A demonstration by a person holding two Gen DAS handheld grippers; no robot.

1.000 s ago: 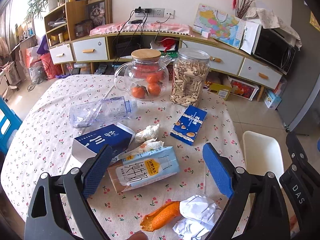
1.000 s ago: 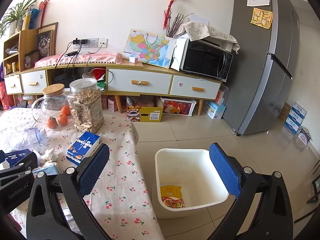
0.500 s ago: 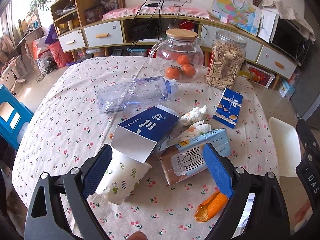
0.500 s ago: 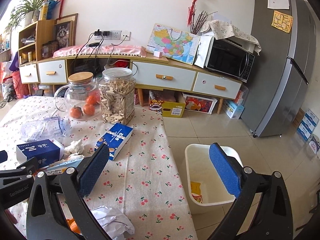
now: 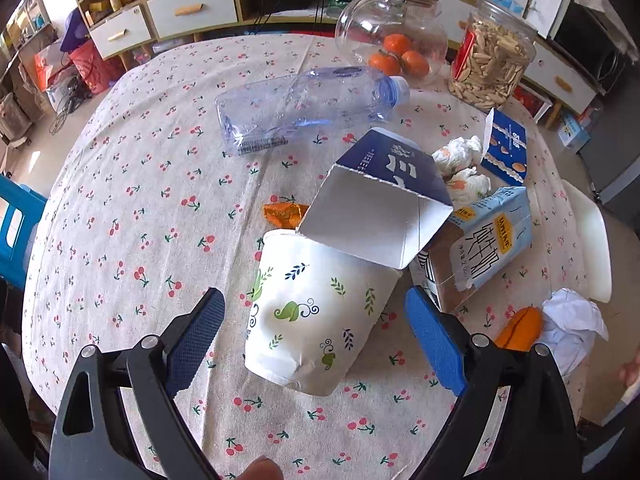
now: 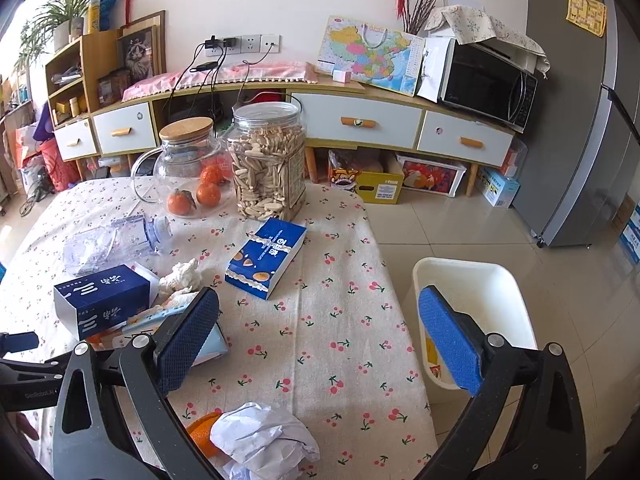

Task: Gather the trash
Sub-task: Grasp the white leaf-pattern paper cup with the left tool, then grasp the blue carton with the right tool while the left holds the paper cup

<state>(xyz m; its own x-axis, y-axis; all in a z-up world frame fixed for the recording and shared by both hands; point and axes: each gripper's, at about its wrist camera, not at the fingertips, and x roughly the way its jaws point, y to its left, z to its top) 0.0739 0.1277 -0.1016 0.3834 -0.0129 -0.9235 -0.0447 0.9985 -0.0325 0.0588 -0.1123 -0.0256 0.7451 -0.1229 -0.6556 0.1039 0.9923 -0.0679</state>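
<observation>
My left gripper (image 5: pixel 316 340) is open, its pads on either side of a white paper cup (image 5: pixel 316 312) with leaf print that lies on its side on the table. An open dark blue carton (image 5: pixel 380 200) rests on the cup's rim. A light blue milk carton (image 5: pixel 484 240), a crushed clear bottle (image 5: pixel 304 108), tissue wads (image 5: pixel 460 160), orange peel (image 5: pixel 518 328) and crumpled white paper (image 5: pixel 572 328) lie around. My right gripper (image 6: pixel 320 344) is open and empty above the table's right edge, over the crumpled paper (image 6: pixel 264 436). The white bin (image 6: pixel 476 300) stands on the floor to the right.
A glass jug with oranges (image 6: pixel 188 168), a jar of seeds (image 6: pixel 268 164) and a blue biscuit box (image 6: pixel 266 256) stand at the table's far side. A small orange wrapper (image 5: pixel 282 212) lies behind the cup. A sideboard and fridge (image 6: pixel 580 100) stand beyond.
My left gripper has moved left and down until its pads flank the paper cup. My right gripper has swung left from over the bin to over the table.
</observation>
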